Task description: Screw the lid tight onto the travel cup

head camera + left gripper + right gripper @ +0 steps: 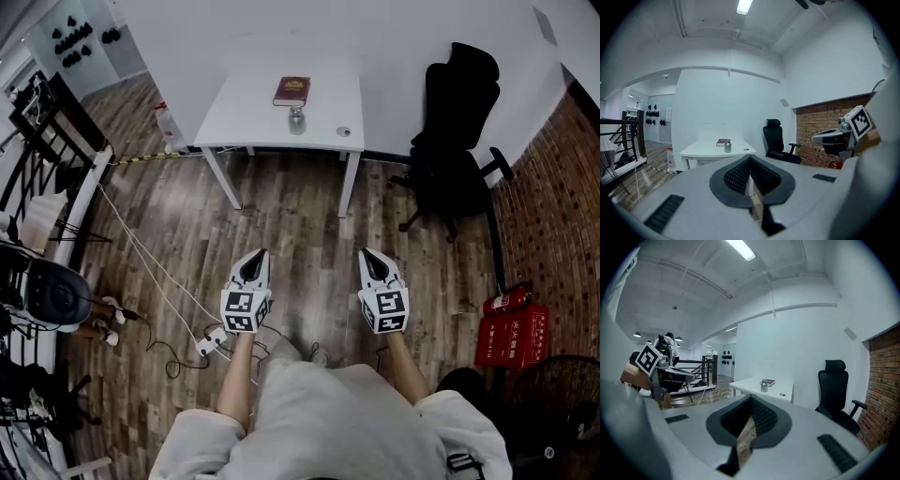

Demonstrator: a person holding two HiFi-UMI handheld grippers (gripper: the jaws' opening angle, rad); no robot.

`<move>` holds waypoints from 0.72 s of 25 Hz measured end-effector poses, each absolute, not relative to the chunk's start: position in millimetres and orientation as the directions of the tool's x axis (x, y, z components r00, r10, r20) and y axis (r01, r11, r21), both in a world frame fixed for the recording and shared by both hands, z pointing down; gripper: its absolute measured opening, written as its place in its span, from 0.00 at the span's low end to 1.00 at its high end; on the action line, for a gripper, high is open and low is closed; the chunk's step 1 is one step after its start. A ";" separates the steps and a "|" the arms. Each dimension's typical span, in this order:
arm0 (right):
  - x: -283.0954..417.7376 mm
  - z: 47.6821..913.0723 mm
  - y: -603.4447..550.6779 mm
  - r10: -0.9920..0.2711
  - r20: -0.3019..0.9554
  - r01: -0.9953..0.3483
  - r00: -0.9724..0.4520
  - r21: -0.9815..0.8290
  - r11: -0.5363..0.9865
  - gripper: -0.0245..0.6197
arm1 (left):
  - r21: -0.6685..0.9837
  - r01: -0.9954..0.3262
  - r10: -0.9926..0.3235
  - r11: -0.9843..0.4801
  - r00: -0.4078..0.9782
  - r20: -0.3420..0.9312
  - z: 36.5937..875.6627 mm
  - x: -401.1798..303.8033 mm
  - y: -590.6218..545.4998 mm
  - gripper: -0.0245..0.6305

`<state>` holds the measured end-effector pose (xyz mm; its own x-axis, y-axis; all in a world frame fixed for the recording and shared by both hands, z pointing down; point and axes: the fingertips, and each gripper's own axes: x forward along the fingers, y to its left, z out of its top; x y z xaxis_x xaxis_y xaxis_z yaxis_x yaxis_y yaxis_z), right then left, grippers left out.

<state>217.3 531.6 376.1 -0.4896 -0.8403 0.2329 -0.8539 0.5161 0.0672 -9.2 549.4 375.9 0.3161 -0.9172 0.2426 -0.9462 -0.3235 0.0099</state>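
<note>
Distance first: stands well back from white table point(242, 117) at upper centre of the head view, with bare wood floor between. Holds left gripper point(256, 257) at lower centre-left and right gripper point(371, 255) at lower centre-right, both aimed up-frame toward that table, both with jaws pressed fully together and nothing between them, as each gripper view confirms. Spots travel cup point(297, 120) upright on the tabletop, just below a dark red book point(292, 90) in the frame; too small to tell how its top looks. Picks out lid point(343, 132), or what looks like it, a small round piece lying flat and apart to the cup's right. Reads as the very start: nothing reached, nothing lifted, nothing threaded. Leaves the whole job to do: close in on the table, steady the cup, fetch the lid, seat it on the rim, twist until tight. Notes black office chair point(459, 122) at upper right, clear of the path.
</note>
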 end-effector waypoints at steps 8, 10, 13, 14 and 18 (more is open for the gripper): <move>220.6 385.4 506.3 -0.835 0.246 -0.852 -0.493 0.061 0.521 0.04 | 0.008 -0.944 -0.912 -0.331 0.322 0.255 384.0 -3.6 521.9 0.05; 219.3 387.7 496.2 -0.835 0.248 -0.853 -0.491 0.060 0.519 0.04 | 0.011 -0.943 -0.910 -0.332 0.323 0.259 387.5 -5.3 510.9 0.05; 216.5 390.8 474.9 -0.836 0.252 -0.855 -0.487 0.061 0.516 0.04 | 0.015 -0.941 -0.908 -0.339 0.331 0.258 390.4 -7.3 488.0 0.05; 214.3 391.6 466.7 -0.836 0.255 -0.855 -0.485 0.062 0.515 0.04 | 0.018 -0.940 -0.907 -0.341 0.334 0.257 391.3 -8.8 479.4 0.05; 200.0 396.8 431.3 -0.835 0.266 -0.855 -0.483 0.066 0.515 0.04 | 0.032 -0.937 -0.901 -0.348 0.344 0.264 400.3 -19.8 442.4 0.05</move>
<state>200.0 431.3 396.8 -0.4827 -0.8346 0.2656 -0.8546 0.5152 0.0656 -19.8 442.4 400.3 0.3435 -0.9012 0.2641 -0.9370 -0.3477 0.0322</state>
